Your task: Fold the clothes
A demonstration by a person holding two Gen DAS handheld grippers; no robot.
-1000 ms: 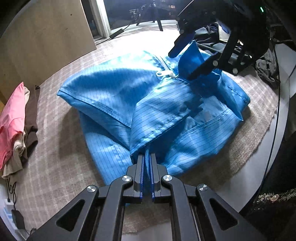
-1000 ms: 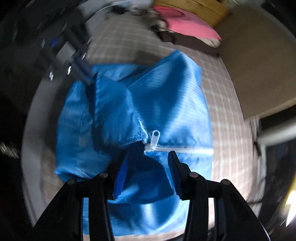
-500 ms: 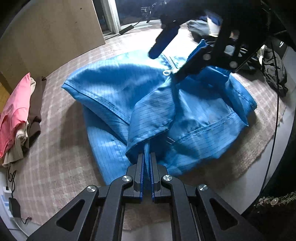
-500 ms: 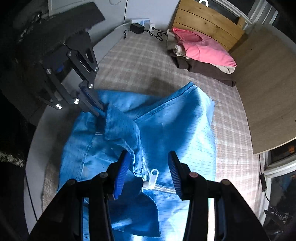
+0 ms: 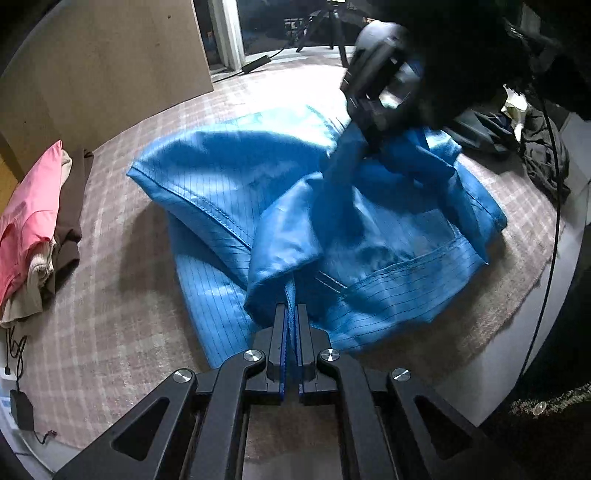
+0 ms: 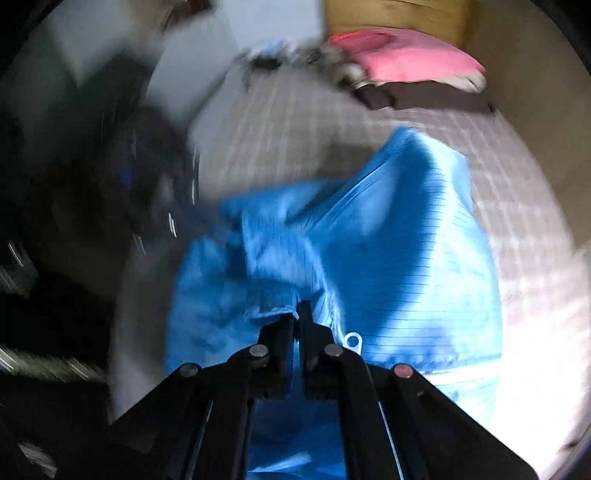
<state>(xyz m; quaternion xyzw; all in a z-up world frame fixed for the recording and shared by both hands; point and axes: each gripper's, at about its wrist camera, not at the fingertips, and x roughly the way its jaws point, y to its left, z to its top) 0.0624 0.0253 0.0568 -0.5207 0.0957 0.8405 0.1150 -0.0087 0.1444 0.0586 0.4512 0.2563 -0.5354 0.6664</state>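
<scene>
On your far left, a folded stack of clothes [image 5: 33, 229] sits at the edge of the checked mat [image 5: 110, 295], pink on top, beige and dark brown beneath; no bin or basket shows in either view. The blue garment [image 5: 229, 184] lies crumpled in the middle of that mat. Your left gripper [image 5: 291, 314] has its jaws pinched tight on a thin fold at the garment's near edge. Further right, your right gripper [image 6: 297, 314] is clamped on another bunch of the same cloth, with the white zipper pull [image 6: 352, 339] just beside its fingers; that view is blurred. To the right, dark clothes [image 5: 543, 162] lie heaped at the mat's edge. Behind stand a wooden board [image 5: 103, 70] and a dark doorway with a tripod [image 5: 325, 26].
</scene>
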